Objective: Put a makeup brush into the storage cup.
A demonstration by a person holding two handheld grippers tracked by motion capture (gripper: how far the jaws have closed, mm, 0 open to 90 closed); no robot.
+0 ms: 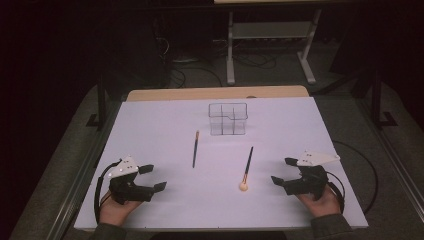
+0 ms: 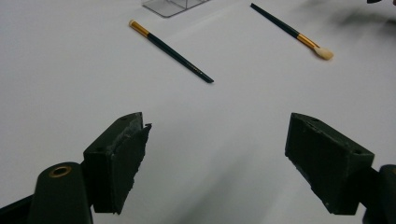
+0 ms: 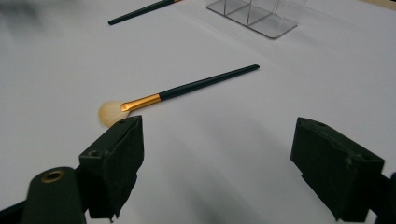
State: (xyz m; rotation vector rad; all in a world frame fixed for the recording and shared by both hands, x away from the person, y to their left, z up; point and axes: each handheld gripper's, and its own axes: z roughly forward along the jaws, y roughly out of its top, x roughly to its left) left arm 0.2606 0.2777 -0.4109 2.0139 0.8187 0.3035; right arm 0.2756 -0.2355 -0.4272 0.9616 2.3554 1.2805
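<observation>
Two tools rest on our white table (image 1: 150,125), left tool (image 1: 153,177) and right tool (image 1: 281,170) both with jaws spread wide and empty. Between them lie the fluffy-tipped brush (image 1: 246,167) and the thin brush (image 1: 195,148), near the clear organizer (image 1: 228,119) beyond.

White table (image 1: 150,135) (metal frame (image 1: 270,30) behind, dim floor).

My jaw pads are matt black and rough-edged, like worn rubber. The fan brush (image 3: 187,90) has a glossy dark handle, shiny gold metal ferrule and soft pale bristles. The organiser (image 1: 228,119) is clear glossy plastic on a smooth matt white tabletop (image 1: 165,200).
</observation>
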